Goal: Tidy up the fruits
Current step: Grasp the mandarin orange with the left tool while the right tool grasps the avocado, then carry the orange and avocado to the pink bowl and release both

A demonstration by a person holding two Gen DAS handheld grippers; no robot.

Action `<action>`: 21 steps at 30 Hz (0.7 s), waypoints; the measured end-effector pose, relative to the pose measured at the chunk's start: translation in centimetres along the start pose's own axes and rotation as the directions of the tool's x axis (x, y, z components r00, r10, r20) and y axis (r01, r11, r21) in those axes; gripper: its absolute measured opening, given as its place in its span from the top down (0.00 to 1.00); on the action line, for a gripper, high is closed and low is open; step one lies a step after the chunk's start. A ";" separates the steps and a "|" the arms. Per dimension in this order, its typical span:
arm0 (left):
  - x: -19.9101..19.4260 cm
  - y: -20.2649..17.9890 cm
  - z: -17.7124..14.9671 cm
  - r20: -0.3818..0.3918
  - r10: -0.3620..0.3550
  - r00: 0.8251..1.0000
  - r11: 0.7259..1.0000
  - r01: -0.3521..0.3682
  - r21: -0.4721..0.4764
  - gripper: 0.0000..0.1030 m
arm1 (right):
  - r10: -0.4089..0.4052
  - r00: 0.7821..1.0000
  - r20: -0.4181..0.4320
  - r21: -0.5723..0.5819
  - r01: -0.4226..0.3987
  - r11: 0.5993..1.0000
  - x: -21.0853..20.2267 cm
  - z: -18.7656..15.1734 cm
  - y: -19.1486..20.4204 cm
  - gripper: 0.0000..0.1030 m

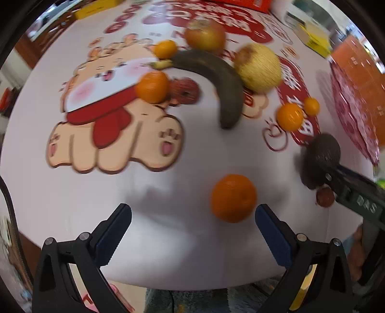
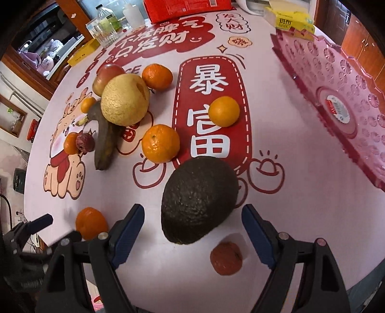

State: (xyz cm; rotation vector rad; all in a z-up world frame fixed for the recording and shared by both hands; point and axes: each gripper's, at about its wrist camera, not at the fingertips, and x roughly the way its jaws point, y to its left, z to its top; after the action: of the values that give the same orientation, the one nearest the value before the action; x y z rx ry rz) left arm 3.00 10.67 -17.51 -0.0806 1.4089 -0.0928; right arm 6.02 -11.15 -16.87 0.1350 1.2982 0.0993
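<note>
A dark avocado (image 2: 198, 199) lies on the table between the fingers of my open right gripper (image 2: 192, 224), not gripped. A small reddish fruit (image 2: 226, 258) lies just below it. My open left gripper (image 1: 192, 228) is near the table's front edge, with a mandarin (image 1: 233, 197) just ahead of its right finger. In the left wrist view the right gripper (image 1: 320, 168) reaches around the avocado (image 1: 322, 154). Further back lie a pear (image 2: 125, 100), a blackened banana (image 2: 103, 142), an apple (image 2: 105, 74) and several mandarins (image 2: 160, 143). A pink plastic fruit tray (image 2: 336, 96) stands at the right.
A red bag (image 2: 182, 8), a yellow tissue box (image 2: 291, 20), a glass (image 2: 103, 33) and a bottle stand at the table's far edge. The tablecloth carries red lettering and a cartoon animal (image 1: 115, 108). The near table edge curves just below both grippers.
</note>
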 end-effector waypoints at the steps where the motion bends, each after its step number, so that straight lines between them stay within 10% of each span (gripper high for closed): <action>1: 0.3 -0.4 0.0 -0.009 -0.010 1.000 1.000 0.010 0.016 0.02 | -0.002 1.000 -0.004 0.002 0.002 1.000 0.3 0.1 0.1 0.23; 8: 1.9 -1.9 0.3 -0.043 -0.049 0.998 0.996 0.052 0.069 0.18 | -0.014 1.000 -0.019 0.019 0.014 1.000 1.5 0.6 -0.1 0.41; 16: 2.3 -3.5 0.4 -0.010 -0.034 0.999 0.993 0.035 0.115 0.59 | -0.005 1.000 0.006 0.006 0.005 1.000 1.4 0.4 -0.1 0.43; 21: 2.1 -3.7 0.4 0.000 -0.036 0.999 0.994 0.036 0.103 0.60 | 0.015 1.000 0.017 0.003 -0.015 1.000 1.1 -0.1 -0.5 0.43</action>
State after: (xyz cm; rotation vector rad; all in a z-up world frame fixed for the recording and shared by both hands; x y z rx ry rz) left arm 3.69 6.74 -19.12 -0.0208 1.3983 -0.1953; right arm 6.25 -11.50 -18.03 0.1480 1.2805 0.1086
